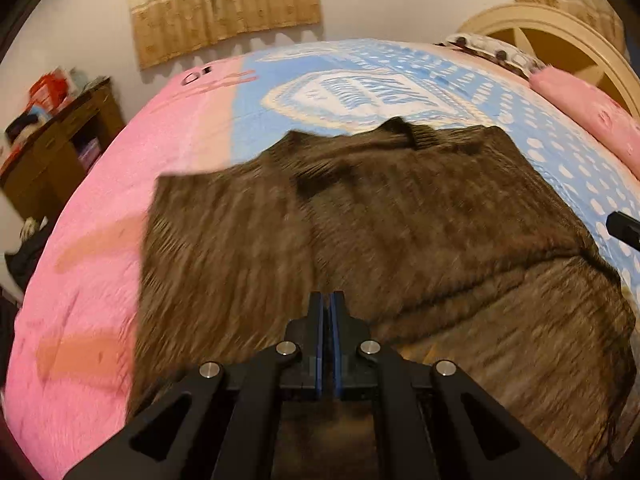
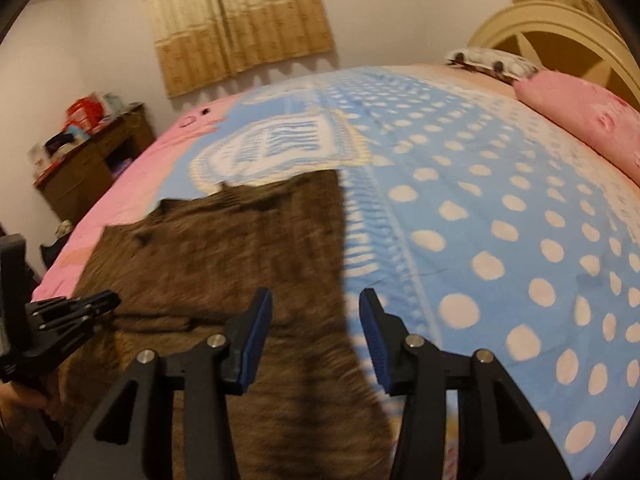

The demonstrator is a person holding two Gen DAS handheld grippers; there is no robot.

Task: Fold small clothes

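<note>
Jaws first: left gripper (image 1: 328, 300) has its blue pads pressed together, almost no gap; can't tell if any fabric is pinched between them, since the tips sit low over the cloth and the frame is motion-blurred. Right gripper (image 2: 316, 312) has jaws spread wide, holding nothing, hovering over the right edge of the garment.

Task item: brown fuzzy knit garment (image 1: 360, 240), looks like a small sweater or vest, lying mostly flat on the pink and blue polka-dot bedspread (image 2: 480, 220). Neckline-like notch at the far edge, away from the cameras. A ridge or seam line crosses the near right part in the left wrist view, could be an existing fold or a sleeve lying over the body; too blurred to say. In the right wrist view the garment's right edge runs straight, just left of the dotted blue area, and passes between the open jaws.

Step, as judged: early, positioning for a grasp on the near edge before a fold; no clear fold finished.

Next move calls for: right jaws to come down onto the near right hem and close on it, left to have a matching hold on the near left side, then both lift together toward the far edge, keeping the cloth taut. Risk: thick fuzzy knit may bunch up or slip.

Background: pink pillow (image 2: 580, 120) at the cream headboard (image 2: 552, 28), brown wooden cabinet (image 2: 88, 168) left, beige curtain (image 2: 240, 20).
</note>
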